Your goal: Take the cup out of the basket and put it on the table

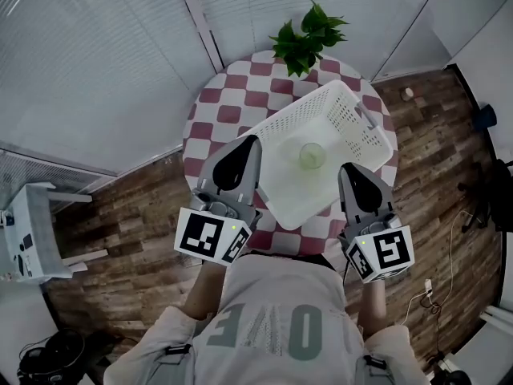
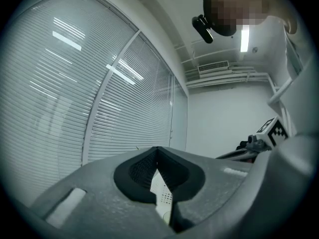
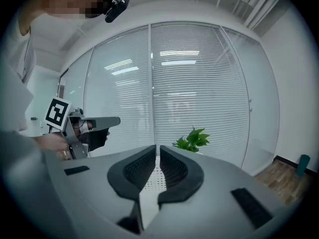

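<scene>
Both your left claw [image 1: 250,143] and right claw [image 1: 351,172] are clenched and empty, hovering over the near edge of the desk [image 1: 232,95]. The cup [image 1: 312,156] stands upright in the middle of the white basket [image 1: 346,91]. If you go in without spreading a claw first, you'll likely knock the cup over. The basket looks light and sits close to the near edge, so a bump on its wall could shove it off. Bare desk is scarce, so choose the landing spot carefully.
</scene>
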A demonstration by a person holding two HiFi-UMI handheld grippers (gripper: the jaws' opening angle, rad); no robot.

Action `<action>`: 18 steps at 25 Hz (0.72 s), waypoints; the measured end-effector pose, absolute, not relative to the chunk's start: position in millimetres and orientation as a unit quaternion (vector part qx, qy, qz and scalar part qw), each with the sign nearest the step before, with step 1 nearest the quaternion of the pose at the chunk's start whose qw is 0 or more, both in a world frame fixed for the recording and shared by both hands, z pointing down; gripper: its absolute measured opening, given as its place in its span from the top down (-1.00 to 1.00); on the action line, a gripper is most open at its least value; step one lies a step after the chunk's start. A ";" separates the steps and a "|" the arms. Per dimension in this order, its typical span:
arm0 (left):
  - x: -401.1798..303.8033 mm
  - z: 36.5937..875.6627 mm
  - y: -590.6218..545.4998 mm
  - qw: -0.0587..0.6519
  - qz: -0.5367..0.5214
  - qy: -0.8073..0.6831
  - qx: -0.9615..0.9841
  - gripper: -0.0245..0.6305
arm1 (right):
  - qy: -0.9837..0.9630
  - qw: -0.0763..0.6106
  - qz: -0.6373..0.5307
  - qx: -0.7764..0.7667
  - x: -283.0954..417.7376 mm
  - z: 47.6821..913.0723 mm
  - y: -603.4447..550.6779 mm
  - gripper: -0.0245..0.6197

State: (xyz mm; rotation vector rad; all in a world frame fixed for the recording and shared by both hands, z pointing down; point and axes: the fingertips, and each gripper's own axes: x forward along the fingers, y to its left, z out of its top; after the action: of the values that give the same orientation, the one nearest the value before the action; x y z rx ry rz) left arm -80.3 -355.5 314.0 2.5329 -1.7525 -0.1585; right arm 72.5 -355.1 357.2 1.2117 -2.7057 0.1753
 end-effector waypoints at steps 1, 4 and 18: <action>-79.6 313.7 -356.7 0.029 -0.052 -0.568 0.821 0.91 | -0.912 0.089 0.061 0.395 69.1 358.1 -360.0 0.79; -77.2 315.7 -360.4 0.029 -0.050 -0.569 0.821 0.91 | -0.921 0.116 0.066 0.366 58.3 366.5 -376.8 0.10; -74.7 331.2 -372.7 0.044 -0.035 -0.570 0.820 0.91 | -0.857 0.400 0.245 0.214 40.5 540.4 -459.2 0.11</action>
State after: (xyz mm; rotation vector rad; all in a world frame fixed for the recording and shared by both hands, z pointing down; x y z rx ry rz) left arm -74.7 -372.7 331.2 2.5061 -1.7418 -0.1061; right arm 40.5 -459.2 540.4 0.5404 -2.1673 0.6191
